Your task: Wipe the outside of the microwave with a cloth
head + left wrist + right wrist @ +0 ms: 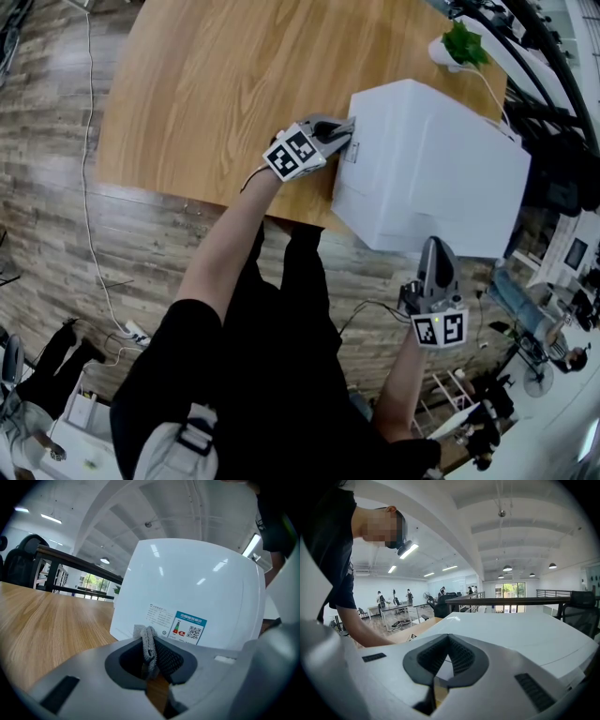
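The white microwave (431,164) stands at the right end of the wooden table (216,84), hanging partly over its near edge. My left gripper (343,137) is at the microwave's left side, close to or touching it, and is shut on a grey knitted cloth (144,634). In the left gripper view (152,656) the cloth sticks up between the jaws, just before the microwave's wall (197,583) with its label sticker (187,628). My right gripper (437,253) points at the microwave's near face, low down. In the right gripper view (448,644) it is shut and holds nothing, with the white casing (520,634) behind it.
A green plant in a white pot (457,45) stands on the table behind the microwave. Black railing and chairs (553,103) crowd the right side. On the floor at the left lie a white cable (87,187) and a power strip (137,332).
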`<state>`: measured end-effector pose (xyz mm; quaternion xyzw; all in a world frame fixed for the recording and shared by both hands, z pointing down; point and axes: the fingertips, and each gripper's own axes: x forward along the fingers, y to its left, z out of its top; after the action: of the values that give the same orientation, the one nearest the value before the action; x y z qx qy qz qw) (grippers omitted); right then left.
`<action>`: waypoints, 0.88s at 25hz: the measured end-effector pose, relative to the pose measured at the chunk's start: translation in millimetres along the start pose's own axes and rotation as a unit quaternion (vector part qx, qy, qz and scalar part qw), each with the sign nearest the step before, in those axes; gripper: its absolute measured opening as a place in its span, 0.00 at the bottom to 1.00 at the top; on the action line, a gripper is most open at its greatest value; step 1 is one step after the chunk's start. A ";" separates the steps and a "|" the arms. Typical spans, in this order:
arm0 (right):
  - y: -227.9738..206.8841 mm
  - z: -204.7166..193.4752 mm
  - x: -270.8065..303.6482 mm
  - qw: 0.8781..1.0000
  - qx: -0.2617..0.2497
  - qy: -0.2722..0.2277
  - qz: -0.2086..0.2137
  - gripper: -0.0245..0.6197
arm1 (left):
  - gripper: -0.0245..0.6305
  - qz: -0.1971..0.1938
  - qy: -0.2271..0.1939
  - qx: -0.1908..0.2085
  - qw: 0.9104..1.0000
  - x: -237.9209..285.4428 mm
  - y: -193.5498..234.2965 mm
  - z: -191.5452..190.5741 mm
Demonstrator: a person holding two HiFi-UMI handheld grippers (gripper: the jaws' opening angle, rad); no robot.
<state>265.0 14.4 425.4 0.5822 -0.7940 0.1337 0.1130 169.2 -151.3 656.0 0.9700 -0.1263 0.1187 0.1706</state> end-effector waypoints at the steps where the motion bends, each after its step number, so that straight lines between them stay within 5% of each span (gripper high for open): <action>1: 0.2 0.4 0.0 1.000 0.000 -0.001 0.000 0.04 | 0.10 -0.002 0.000 0.001 1.000 -1.7 -4.0 -1.3; 22: 2.2 1.6 -1.4 1.000 -0.012 -0.011 0.001 0.04 | 0.10 -0.030 0.000 -0.006 1.000 -35.7 -91.5 -33.0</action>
<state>263.3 15.7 423.2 0.5816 -0.7972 0.1182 0.1109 155.6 -48.8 648.9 0.9722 -0.0973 0.1131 0.1803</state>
